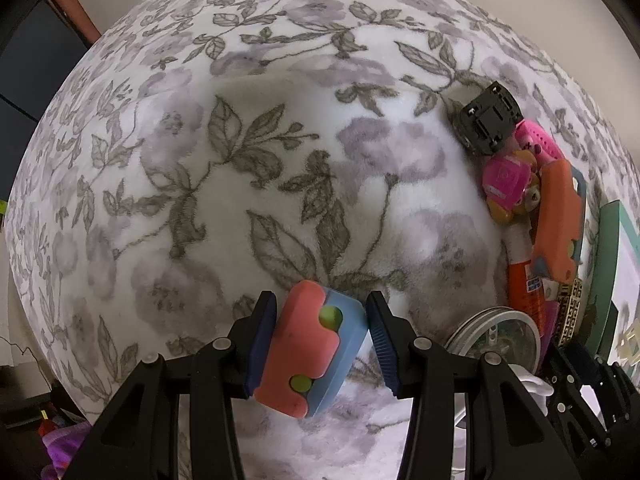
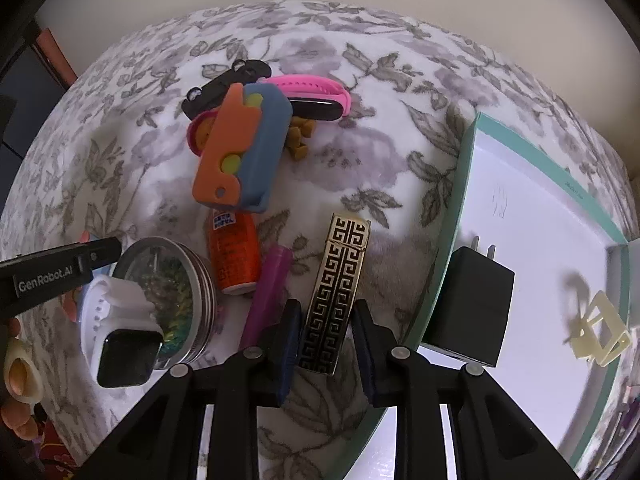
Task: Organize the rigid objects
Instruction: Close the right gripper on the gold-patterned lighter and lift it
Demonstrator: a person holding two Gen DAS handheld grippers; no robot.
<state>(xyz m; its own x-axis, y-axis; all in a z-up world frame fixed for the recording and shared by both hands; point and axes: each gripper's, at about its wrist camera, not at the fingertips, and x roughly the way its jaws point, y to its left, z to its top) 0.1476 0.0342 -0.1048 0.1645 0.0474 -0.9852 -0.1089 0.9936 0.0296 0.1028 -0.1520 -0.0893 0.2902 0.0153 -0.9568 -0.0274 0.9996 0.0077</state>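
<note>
You are working over a bed covered in a floral blanket [image 1: 260,152], where small rigid objects are lying bunched together, seemingly gathered for sorting into the teal-rimmed white tray [image 2: 460,184] at three o'clock in the right wrist view. A black charger [image 2: 468,304] and a pale yellow clip [image 2: 600,328] are already sitting inside that tray, which suggests it is the destination. Your left claw [image 1: 320,344] is pointing down at the blanket and clamping a coral-and-blue toy block [image 1: 312,352] by its two long sides, pads pressing against both, holding it clear of the pile. Your right claw [image 2: 326,344] is straddling the near end of a gold-and-black patterned lighter [image 2: 336,292] lying at six o'clock; the pads are sitting close on either side, nearly together, though you cannot tell whether they are gripping it yet. Just left of it are lying a purple tube [image 2: 268,292], an orange bottle [image 2: 234,252], a round tin [image 2: 180,292] and a white smartwatch [image 2: 120,332]. At twelve o'clock, a second orange-and-blue block [image 2: 240,148] is resting on a pink band [image 2: 316,88] and a black toy car [image 2: 224,88].
</note>
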